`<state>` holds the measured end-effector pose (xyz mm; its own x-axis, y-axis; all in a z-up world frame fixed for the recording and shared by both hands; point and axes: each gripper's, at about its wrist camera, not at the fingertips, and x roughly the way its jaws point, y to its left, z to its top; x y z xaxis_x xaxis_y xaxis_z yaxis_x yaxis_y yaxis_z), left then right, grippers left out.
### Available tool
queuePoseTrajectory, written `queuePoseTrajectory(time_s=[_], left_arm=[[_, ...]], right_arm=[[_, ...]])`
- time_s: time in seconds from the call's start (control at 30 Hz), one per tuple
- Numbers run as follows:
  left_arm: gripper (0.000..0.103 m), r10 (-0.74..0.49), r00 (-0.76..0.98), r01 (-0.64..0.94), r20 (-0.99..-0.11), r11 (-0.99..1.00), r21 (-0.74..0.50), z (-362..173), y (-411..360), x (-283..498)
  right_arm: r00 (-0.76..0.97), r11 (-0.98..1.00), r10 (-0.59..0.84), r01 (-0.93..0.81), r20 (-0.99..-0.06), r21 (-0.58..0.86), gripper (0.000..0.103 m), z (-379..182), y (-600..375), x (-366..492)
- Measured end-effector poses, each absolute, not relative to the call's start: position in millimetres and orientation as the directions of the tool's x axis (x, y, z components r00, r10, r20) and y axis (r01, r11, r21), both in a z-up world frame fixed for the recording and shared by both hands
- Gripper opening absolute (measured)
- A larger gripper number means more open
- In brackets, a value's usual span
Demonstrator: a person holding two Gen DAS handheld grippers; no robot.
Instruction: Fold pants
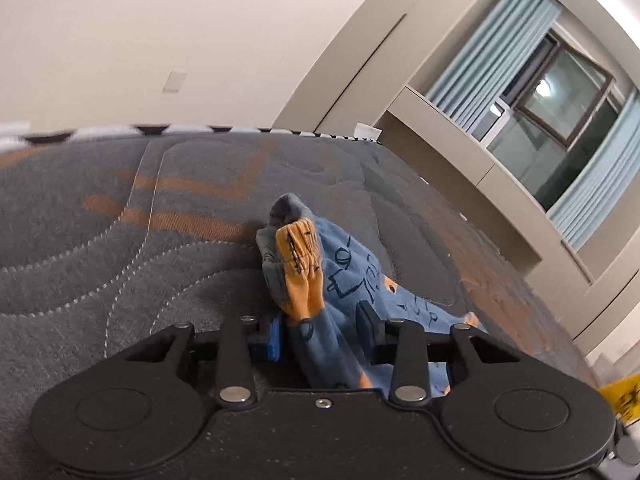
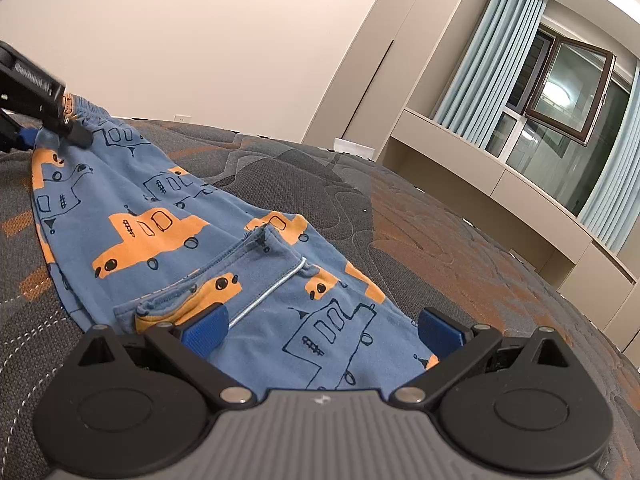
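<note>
Right tool [image 2: 320, 330] spread over pants [image 2: 160, 232], left tool [image 1: 322, 338] pinching bunched fabric, hem hidden.

I see the pants [image 2: 168, 216] as mid blue, printed with solid orange vehicles and dark navy outline drawings of the same shapes; the bunched end in my left view [image 1: 300, 256] shows an orange patch beside a grey-blue band. My right gripper [image 2: 320, 330] has black linkages, a ribbed grey body and bright blue pads [image 2: 204, 328]. My left gripper [image 1: 320, 336] is all black with a blue pad [image 1: 274, 338]. The mattress [image 2: 460, 248] is charcoal grey with rust-orange patches and white dashed quilting. The curtains [image 2: 480, 56] are pale blue, the wall [image 2: 200, 32] cream
</note>
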<state>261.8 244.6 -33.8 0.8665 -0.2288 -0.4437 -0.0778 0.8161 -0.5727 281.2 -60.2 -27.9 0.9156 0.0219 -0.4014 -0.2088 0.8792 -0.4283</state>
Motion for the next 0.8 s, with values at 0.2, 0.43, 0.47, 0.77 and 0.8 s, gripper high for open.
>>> queuePoseTrajectory(time_s=[0.2, 0.43, 0.47, 0.77, 0.8], left_arm=[[0.028, -0.224, 0.869, -0.087, -0.442, 0.809, -0.582, -36.7, 246.8, 263.4], [0.021, -0.213, 0.872, -0.092, -0.440, 0.813, -0.575, -37.6, 244.2, 259.4], [0.020, -0.211, 0.872, -0.094, -0.441, 0.814, -0.573, -36.8, 242.4, 258.5], [0.010, -0.148, 0.871, -0.094, -0.469, 0.886, -0.455, -15.0, 222.4, 259.2], [0.009, -0.134, 0.874, -0.091, -0.466, 0.899, -0.429, -10.1, 218.3, 258.0]], right_arm=[[0.916, 0.879, 0.022, -0.209, -0.402, -0.428, 0.103, -28.2, -59.7, 281.0], [0.920, 0.882, 0.025, -0.205, -0.391, -0.425, 0.103, -27.2, -60.4, 280.1], [0.925, 0.886, 0.033, -0.203, -0.379, -0.417, 0.103, -25.4, -61.9, 278.2], [0.927, 0.929, 0.160, -0.257, -0.338, -0.265, 0.103, 1.0, -108.5, 247.0], [0.929, 0.928, 0.157, -0.255, -0.334, -0.272, 0.103, 0.3, -116.5, 241.9]])
